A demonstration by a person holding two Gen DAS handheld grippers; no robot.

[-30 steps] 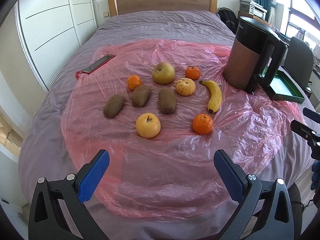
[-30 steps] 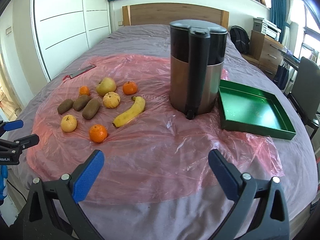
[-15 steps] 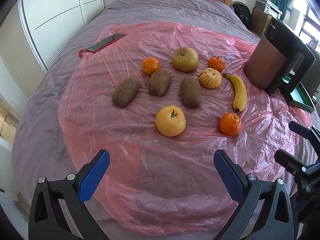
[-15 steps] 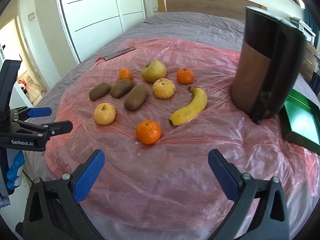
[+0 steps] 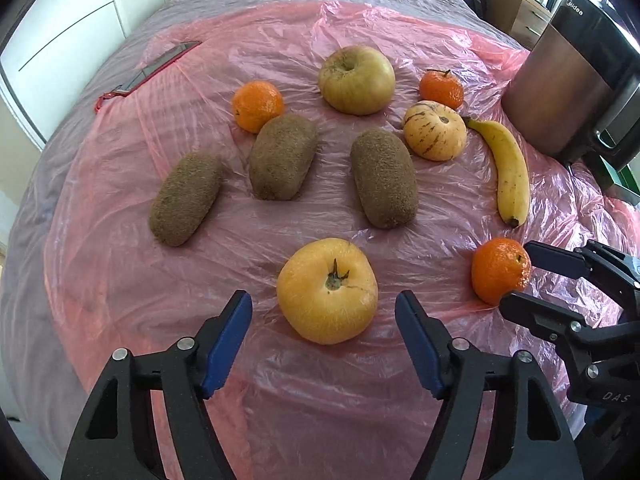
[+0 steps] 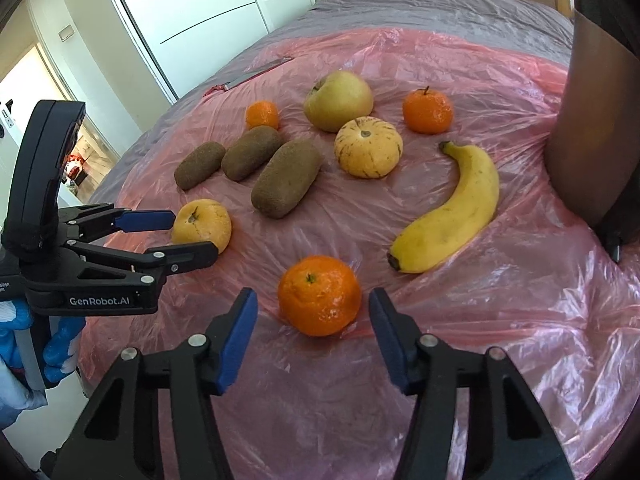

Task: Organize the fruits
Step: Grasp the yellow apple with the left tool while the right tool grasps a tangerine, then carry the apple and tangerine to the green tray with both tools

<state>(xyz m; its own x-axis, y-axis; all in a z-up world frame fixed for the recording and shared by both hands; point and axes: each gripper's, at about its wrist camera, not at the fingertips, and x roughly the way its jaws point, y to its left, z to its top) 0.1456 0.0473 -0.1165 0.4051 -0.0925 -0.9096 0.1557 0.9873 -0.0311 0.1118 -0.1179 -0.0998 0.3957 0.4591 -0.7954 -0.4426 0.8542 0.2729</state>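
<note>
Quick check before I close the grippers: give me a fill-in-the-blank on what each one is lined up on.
The left gripper is open around the yellow ____.
The right gripper is open around a ____.
The number of kiwis on the pink plastic sheet is ____.
The single long fruit is a ____.

Missing words: apple; tangerine; three; banana

Bright daylight is filling both views. On the left wrist view it is glaring off the crinkled pink plastic sheet (image 5: pixel 280 40) toward 12 o'clock and blowing out the corner at 2 o'clock. Soft shadows are sitting under the fruit. The fisheye lens is bending the wardrobe doors (image 6: pixel 208 12) at 11 o'clock, and dark vignetting is ringing every corner. The middle is staying sharp; the edges are softening.
</note>
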